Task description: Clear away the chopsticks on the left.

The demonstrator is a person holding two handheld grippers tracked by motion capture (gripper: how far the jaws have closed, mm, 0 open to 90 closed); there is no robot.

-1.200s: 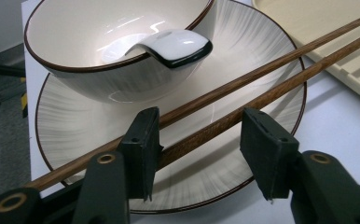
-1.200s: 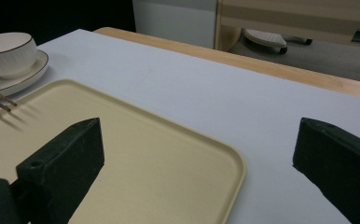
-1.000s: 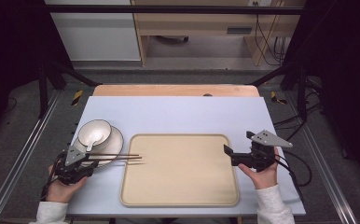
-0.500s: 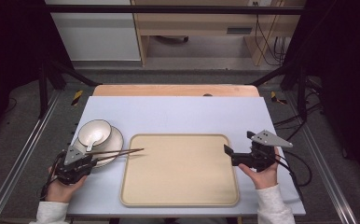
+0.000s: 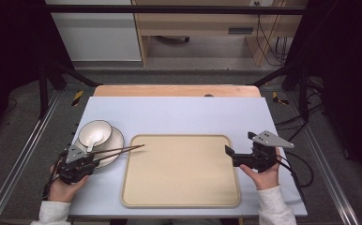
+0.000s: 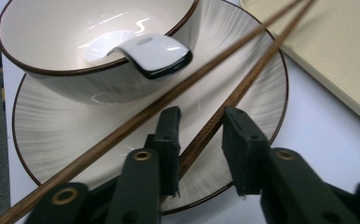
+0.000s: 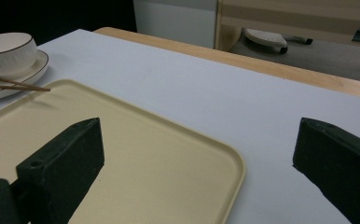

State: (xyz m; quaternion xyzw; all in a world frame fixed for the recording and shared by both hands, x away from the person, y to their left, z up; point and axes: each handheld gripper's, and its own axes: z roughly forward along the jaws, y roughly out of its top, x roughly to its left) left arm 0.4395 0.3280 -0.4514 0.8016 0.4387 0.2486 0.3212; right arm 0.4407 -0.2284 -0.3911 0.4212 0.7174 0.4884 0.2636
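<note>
White spoon (image 6: 145, 51) in bowl (image 6: 61, 42) on plate (image 6: 66, 130).

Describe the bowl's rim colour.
Dark brown line on the cream bowl, clearest in the left gripper view.

Grey floor (image 5: 19, 140), wooden desk (image 5: 193, 23) behind, white cabinet (image 5: 94, 37), dark surroundings.

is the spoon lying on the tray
No, the white spoon rests in the bowl that stands on the plate, beside the beige tray.
</note>
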